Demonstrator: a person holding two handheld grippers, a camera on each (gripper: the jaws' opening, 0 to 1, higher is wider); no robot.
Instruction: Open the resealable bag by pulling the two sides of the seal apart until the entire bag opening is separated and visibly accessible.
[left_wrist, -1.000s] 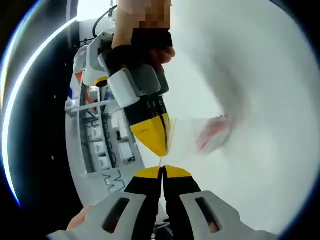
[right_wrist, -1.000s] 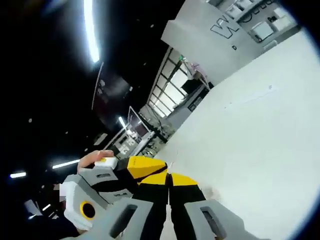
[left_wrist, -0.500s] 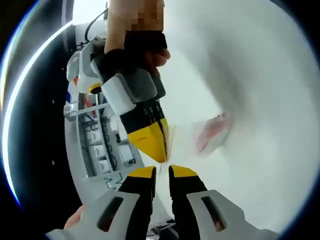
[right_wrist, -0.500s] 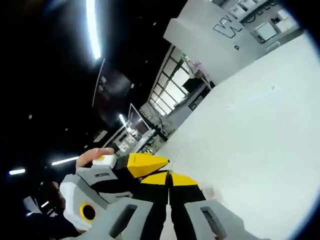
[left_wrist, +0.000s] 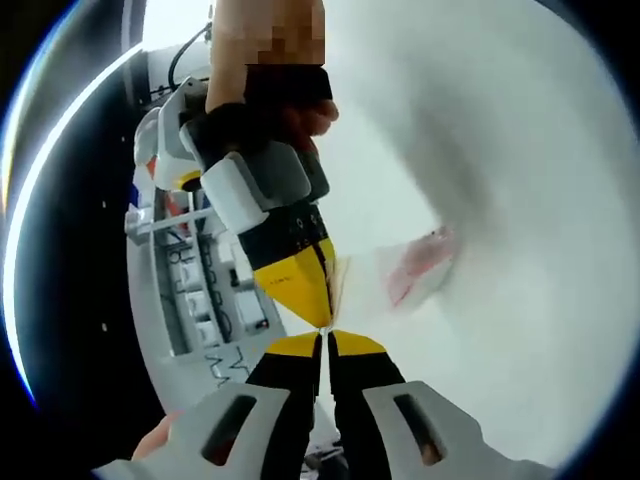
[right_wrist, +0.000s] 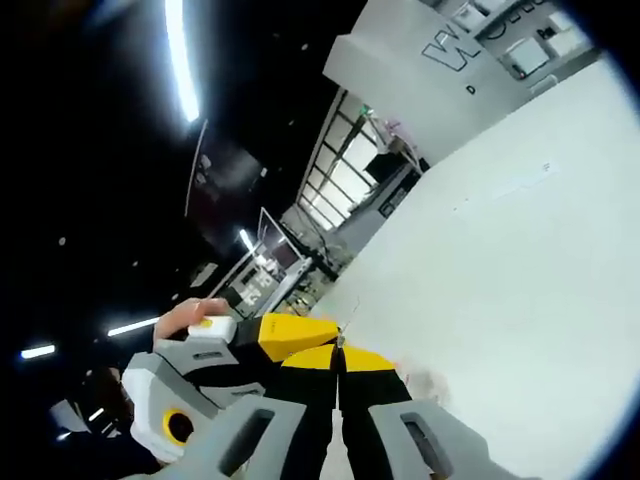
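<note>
Left gripper (left_wrist: 325, 342) jaws, parted half a second ago, closed again on the bag (left_wrist: 400, 275) edge.

Both views are sharply split between a blown-out white worktop (left_wrist: 520, 150) and near-black surroundings. In the left gripper view the worktop glares so hard that its surface detail is washed out, and the bag (left_wrist: 415, 265) reads as a soft, smeared pink patch with no clear edges. A long ceiling light (right_wrist: 181, 60) streaks brightly in the right gripper view, with smaller lamps as isolated dots. Fisheye bending curves straight lines near the edges. The near jaws are fairly sharp; the far background is hazy.
</note>
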